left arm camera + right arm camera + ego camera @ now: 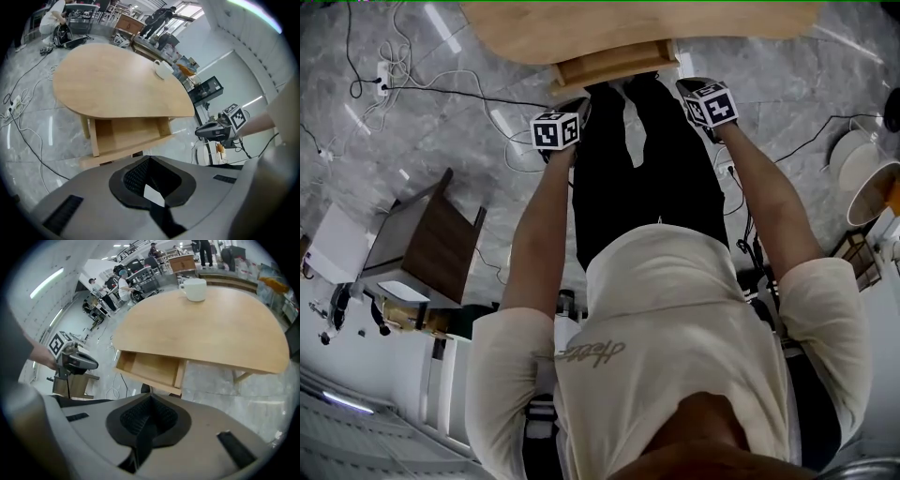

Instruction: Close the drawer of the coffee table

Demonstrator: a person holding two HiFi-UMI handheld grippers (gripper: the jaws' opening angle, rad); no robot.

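The light wooden coffee table (pixel 581 23) stands ahead of me, and its drawer (pixel 614 64) is pulled out and empty. From the left gripper view the drawer (pixel 124 136) hangs open under the tabletop (pixel 112 84), a short way beyond my left gripper (pixel 149 160), which is shut on nothing. My right gripper (pixel 150 397) is also shut and empty, and it faces the drawer (pixel 152 369) from the other side. In the head view the left gripper (pixel 567 117) and the right gripper (pixel 698 94) hover just in front of the drawer without touching it.
A white mug (pixel 194 288) sits on the tabletop. Cables and a power strip (pixel 382 80) lie on the grey marble floor at left. A dark brown side table (pixel 422 239) stands at left, and white round vessels (pixel 862 173) at right. People work at benches far behind.
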